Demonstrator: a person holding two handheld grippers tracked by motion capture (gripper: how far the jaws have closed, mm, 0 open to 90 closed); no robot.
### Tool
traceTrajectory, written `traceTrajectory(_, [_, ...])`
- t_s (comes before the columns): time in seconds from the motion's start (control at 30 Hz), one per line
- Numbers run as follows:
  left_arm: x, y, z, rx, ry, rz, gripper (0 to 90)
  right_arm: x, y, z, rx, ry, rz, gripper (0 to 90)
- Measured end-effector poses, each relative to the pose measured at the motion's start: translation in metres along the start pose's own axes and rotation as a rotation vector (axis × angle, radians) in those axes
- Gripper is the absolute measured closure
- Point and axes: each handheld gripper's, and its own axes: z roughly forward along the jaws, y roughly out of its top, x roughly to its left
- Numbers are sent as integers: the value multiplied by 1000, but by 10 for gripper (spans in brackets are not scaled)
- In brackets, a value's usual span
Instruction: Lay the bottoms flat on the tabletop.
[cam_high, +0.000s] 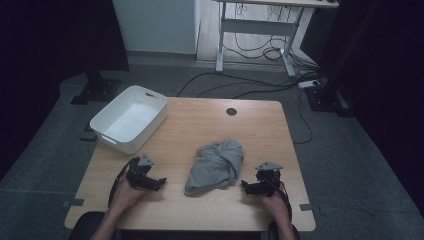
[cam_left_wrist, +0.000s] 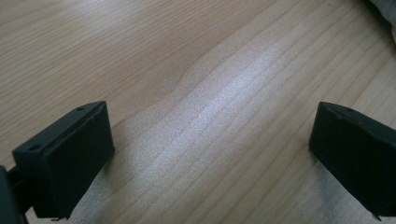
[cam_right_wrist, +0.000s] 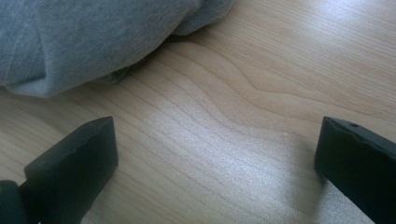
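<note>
Crumpled soft grey cloth (cam_high: 215, 164) lies on grained wood between left tool (cam_high: 159, 184) and right tool (cam_high: 244, 186), both gaping wide.

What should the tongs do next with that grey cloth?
Probably slide the right tongs a little toward the grey cloth and pinch its near edge. Both tongs stand open and empty on the table, the cloth lies crumpled between them, and the right tongs point at it with bare wood in between.
</note>
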Motion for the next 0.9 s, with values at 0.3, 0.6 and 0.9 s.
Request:
traceTrajectory(0.3, [-8, 7, -1, 7, -21, 8, 121, -2, 5, -8, 37, 21, 12, 121])
traceTrajectory(0.6, [-31, 21, -9, -51, -104, 81, 147, 6, 28, -23, -54, 93, 48, 247])
traceTrajectory(0.9, [-60, 38, -5, -58, -194, 161, 155, 20, 59, -24, -79, 172, -7, 361])
